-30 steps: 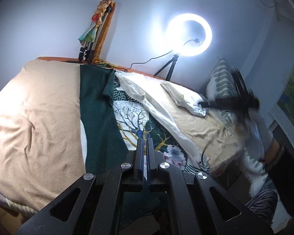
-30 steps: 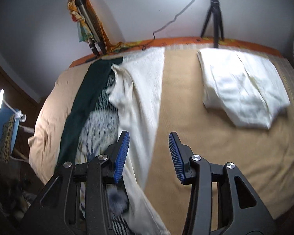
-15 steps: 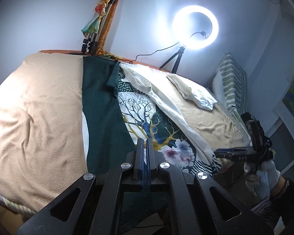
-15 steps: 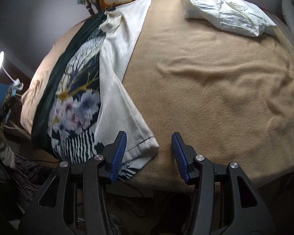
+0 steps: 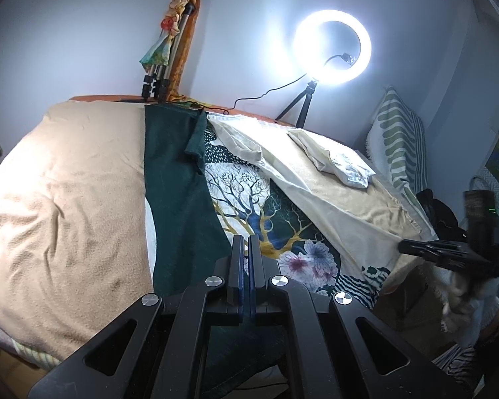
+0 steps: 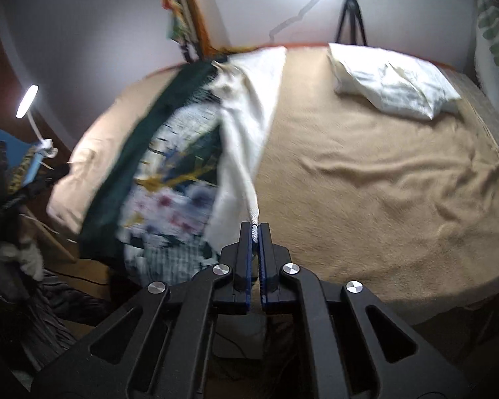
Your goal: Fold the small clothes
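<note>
Early stage: printed garment (image 5: pixel 249 199) lies on bed (image 5: pixel 66 199), sides folded in; left gripper (image 5: pixel 245 256) and right gripper (image 6: pixel 255 232) both clamp its near hem; cross folds remain.

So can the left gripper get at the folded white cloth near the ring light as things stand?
Probably not. The left gripper is shut on the printed garment at the near edge of the bed, and the folded white cloth lies far across it, nearer the right gripper.
</note>
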The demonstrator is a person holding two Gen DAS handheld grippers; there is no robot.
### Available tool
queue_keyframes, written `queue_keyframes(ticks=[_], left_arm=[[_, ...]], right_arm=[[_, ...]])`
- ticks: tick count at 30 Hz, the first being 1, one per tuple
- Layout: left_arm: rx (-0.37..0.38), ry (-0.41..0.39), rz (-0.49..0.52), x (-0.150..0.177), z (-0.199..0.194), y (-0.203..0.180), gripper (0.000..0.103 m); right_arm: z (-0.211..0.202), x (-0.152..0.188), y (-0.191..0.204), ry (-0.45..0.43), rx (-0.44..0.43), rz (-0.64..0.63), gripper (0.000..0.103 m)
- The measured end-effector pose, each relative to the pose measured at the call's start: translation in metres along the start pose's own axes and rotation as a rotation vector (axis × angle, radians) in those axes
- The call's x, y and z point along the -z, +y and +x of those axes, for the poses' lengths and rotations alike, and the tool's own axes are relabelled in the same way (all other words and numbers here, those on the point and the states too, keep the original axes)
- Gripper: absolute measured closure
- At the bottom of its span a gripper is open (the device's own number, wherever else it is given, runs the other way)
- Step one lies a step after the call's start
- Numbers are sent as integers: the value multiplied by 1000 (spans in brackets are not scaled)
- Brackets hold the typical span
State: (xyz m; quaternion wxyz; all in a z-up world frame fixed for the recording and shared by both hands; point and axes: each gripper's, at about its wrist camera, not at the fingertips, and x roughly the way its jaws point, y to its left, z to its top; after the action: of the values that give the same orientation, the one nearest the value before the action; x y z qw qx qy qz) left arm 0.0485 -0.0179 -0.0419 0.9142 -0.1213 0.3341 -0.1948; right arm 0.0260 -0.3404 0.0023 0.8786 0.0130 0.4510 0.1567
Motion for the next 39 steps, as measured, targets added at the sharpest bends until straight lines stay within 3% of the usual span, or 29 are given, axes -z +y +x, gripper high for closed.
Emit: queue_keyframes(ticks=[5,11,13,14,16,17,18,21,23,25,30,39], left_arm=[[-12,5,-1,0,2,3,102],[-27,13,-2,1,4,5,102],[-13,22,-20,-2,5,8,102],[-5,31,-33,-4,7,10,102],[22,60,-63,-14,14,14,102],[41,71,-78,-22,18,16,102],[56,80,-82,-30,21,16,102],[76,115,-16,-62,38,7,98],[82,140,25,-87,53,3,90],[92,165,23,-115,73,5,75],[95,218,-33,-159,124,19,74],[107,352,-254,-172,242,48,73]], right_arm=[[16,3,71,30,-9,-208,98],[72,31,120,212,-81,-362,98],[75,34,124,236,-96,-382,93],[72,33,124,235,-119,-378,91],[60,26,117,208,-152,-343,74],[53,22,114,185,-154,-323,58],[44,17,108,156,-162,-290,53],[36,13,99,127,-196,-204,53],[33,16,91,114,-162,-162,53],[34,16,85,114,-140,-126,53],[39,17,75,127,-111,-103,53],[64,13,65,140,-86,-51,53]])
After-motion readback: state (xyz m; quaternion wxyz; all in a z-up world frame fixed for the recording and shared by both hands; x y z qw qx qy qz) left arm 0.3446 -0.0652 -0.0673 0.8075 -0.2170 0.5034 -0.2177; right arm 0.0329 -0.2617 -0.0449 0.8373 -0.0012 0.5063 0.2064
